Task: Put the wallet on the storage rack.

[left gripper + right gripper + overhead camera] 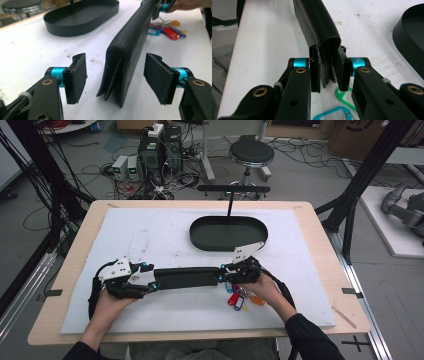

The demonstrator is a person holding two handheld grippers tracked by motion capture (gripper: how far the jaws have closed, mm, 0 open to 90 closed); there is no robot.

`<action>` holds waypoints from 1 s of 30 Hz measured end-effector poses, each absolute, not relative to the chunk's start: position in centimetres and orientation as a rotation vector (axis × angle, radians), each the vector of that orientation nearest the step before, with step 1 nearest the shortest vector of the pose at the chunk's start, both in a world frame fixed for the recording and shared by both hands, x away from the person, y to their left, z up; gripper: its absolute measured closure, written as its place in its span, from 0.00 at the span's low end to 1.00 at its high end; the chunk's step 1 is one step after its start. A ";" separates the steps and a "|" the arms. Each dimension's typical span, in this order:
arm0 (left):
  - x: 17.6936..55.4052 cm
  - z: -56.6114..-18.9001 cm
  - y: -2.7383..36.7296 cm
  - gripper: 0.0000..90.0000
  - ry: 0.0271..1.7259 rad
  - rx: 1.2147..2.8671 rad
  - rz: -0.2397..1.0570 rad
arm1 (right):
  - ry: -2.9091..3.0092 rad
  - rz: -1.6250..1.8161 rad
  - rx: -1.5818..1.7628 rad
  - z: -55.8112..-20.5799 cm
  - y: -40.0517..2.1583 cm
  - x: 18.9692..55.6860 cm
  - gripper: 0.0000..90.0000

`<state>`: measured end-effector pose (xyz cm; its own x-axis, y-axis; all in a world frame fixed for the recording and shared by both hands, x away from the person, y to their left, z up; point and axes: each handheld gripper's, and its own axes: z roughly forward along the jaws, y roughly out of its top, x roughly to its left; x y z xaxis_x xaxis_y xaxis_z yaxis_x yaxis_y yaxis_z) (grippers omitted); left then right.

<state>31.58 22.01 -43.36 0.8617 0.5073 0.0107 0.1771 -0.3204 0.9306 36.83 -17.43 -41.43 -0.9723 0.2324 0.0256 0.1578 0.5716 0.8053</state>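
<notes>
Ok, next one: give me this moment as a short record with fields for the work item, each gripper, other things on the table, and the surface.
item: black pouch, long and folded, lying across the white mat
left gripper: open, pads apart on either side of the pouch's end
right gripper: shut on the pouch's other end
nearby: bunch of coloured key tags by the right gripper
behind: black oval tray with an upright stand

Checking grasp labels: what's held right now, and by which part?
The right gripper clamps one end of the black wallet. The left gripper is open around the other end, not touching.
</notes>
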 end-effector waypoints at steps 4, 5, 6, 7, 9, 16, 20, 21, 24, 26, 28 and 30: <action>32.1 -43.9 21.4 0.39 0.498 1.916 0.319 | 2.715 1.379 0.333 -41.4 -17.4 36.9 0.86; 32.3 -44.1 21.0 0.39 0.496 1.928 0.310 | 2.714 1.379 0.333 -41.4 -17.5 36.9 0.86; 32.5 -44.3 20.7 0.43 0.476 1.939 0.280 | 2.715 1.378 0.332 -41.4 -17.5 36.9 0.86; 32.5 -44.3 20.7 0.48 0.476 1.939 0.280 | 2.715 1.378 0.332 -41.4 -17.5 36.9 0.86; 32.4 -44.4 20.5 0.58 0.455 1.943 0.279 | 2.716 1.379 0.334 -41.4 -17.5 36.9 0.85; 32.3 -44.3 20.8 0.81 0.398 1.911 0.225 | 2.711 1.387 0.359 -41.5 -17.6 36.9 0.82; 32.2 -44.2 20.7 0.83 0.382 1.904 0.209 | 2.704 1.385 0.380 -41.5 -17.8 37.0 0.78; 32.2 -44.2 20.7 0.83 0.374 1.903 0.206 | 2.704 1.395 0.383 -41.5 -17.8 37.0 0.76; 32.2 -44.1 20.7 0.83 0.368 1.888 0.199 | 2.691 1.416 0.397 -41.4 -17.9 37.0 0.69; 32.1 -44.0 20.7 0.83 0.368 1.870 0.191 | 2.669 1.433 0.413 -41.2 -18.2 37.0 0.63; 32.1 -43.8 20.7 0.83 0.369 1.844 0.184 | 2.655 1.449 0.437 -41.1 -18.4 37.1 0.58; 32.0 -43.5 20.7 0.83 0.370 1.828 0.185 | 2.642 1.455 0.453 -40.9 -18.7 37.1 0.54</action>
<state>32.04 20.69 -43.51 0.9369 0.3439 -0.0632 0.1557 -0.2485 0.9560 37.08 -18.67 -40.94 -0.9519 0.3002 0.0620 0.2129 0.5021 0.8382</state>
